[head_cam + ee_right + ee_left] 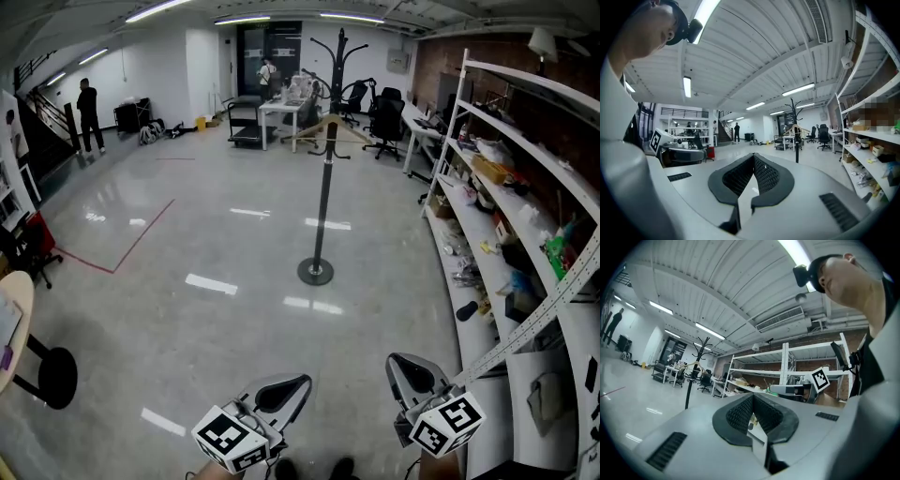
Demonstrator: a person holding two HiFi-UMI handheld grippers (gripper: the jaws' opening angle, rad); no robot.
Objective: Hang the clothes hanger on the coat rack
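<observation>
The left claw [298,384] has its ribbed black pads pressed together at the tips, with nothing between them; its own view shows the same closed wedge [753,397]. The right claw [401,364], level beside it, is also drawn fully closed and empty, its pads meeting at the tip [753,157]. Neither claw touches anything.

Below and ahead of both claws spreads a glossy pale grey floor [234,244] that mirrors the ceiling strip lights; a thin red line [141,234] crosses it ahead and to the left. Close along the right claw's outer side runs tall white metal shelving [506,187] loaded with clutter. A round black stool [56,375] stands out past the left claw. Far ahead are a white table [281,108], black office chairs [384,117] and a person in dark clothes [89,112].

The light wooden clothes hanger [307,129] hangs on the tall black coat rack with a round base [324,187], well apart from both claws, straight ahead and between their lines. It also shows small in the left gripper view [696,364] and the right gripper view [796,129].
</observation>
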